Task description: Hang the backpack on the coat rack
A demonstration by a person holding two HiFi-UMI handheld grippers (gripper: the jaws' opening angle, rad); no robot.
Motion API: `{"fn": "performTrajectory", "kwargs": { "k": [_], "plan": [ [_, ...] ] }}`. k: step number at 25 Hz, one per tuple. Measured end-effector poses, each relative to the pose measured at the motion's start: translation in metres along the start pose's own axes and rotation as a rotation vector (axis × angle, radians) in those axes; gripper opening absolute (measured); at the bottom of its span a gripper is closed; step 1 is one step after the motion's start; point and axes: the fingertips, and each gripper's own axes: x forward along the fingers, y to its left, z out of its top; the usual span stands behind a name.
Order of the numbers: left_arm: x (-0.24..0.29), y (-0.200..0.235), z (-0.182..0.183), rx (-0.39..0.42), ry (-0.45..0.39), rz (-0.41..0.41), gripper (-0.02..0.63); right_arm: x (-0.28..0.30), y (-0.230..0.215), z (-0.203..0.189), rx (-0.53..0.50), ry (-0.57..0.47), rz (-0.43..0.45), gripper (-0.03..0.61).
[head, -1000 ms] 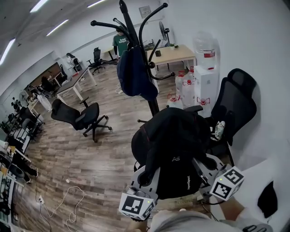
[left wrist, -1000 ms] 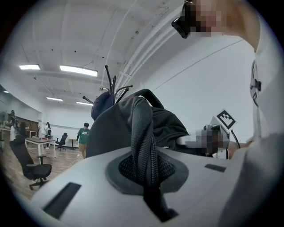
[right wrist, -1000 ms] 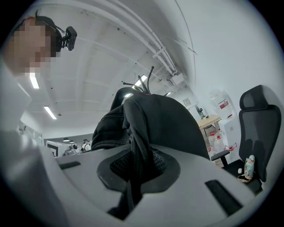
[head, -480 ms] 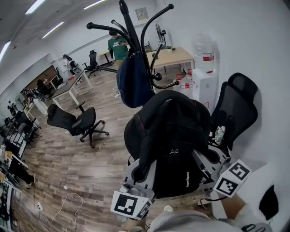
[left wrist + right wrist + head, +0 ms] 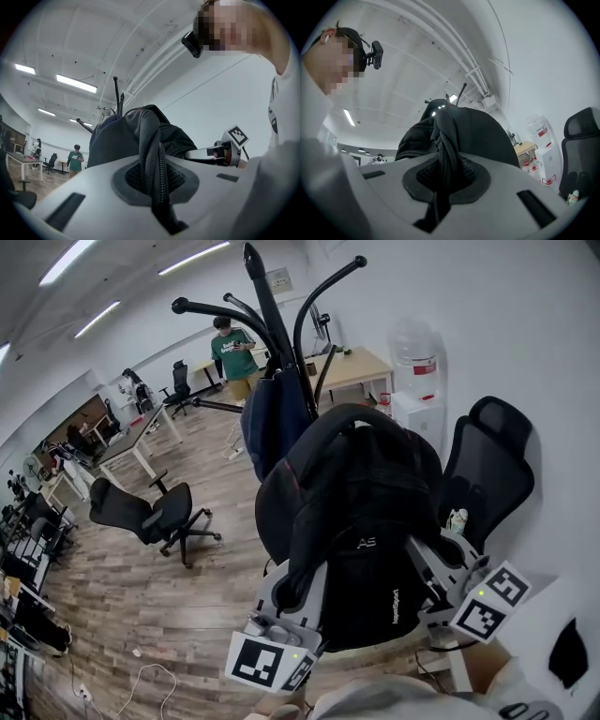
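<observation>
**A:** How do our tongs stand?

**B:** Both are pressed shut on webbing. Our left gripper (image 5: pixel 157 180) pinches the left strap (image 5: pixel 151 140), and our right gripper (image 5: pixel 443 176) pinches the right strap (image 5: pixel 443 140).

**A:** And the backpack (image 5: pixel 361 521)?

**B:** It is held up between us, off the coat rack (image 5: pixel 272 315). Its long axis runs upright, from our jaws toward the rack.

**A:** Which way is the rack?

**B:** Beyond the pack's top, higher and to the left, so we judge our left gripper nearer the pole.

**A:** Do the views differ?

**B:** The gripper views show our hold, with only the rack's tips above the pack. The head view shows the rack's curved arm (image 5: pixel 356 260) bare and a blue bag (image 5: pixel 270 427) hanging on another.
</observation>
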Motion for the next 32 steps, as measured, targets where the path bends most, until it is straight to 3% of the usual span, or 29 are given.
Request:
{"fn": "performTrajectory", "kwargs": {
  "k": [12,19,28,32],
  "plan": [
    [0.021,0.029,-0.032,-0.078,0.062,-0.042,0.025,0.028,-0.026,-0.021,0.025,0.031,-0.096,0.031],
    [0.017,0.026,-0.055,-0.053,0.081,0.019,0.025,0.026,-0.033,-0.041,0.066,0.056,-0.044,0.031],
    [0.01,0.011,-0.092,0.005,0.117,0.125,0.025,0.014,-0.044,-0.073,-0.071,0.054,-0.035,0.032],
    [0.013,0.008,-0.09,0.029,0.135,0.147,0.031,0.014,-0.042,-0.072,-0.127,0.043,-0.038,0.032]
  ]
}}
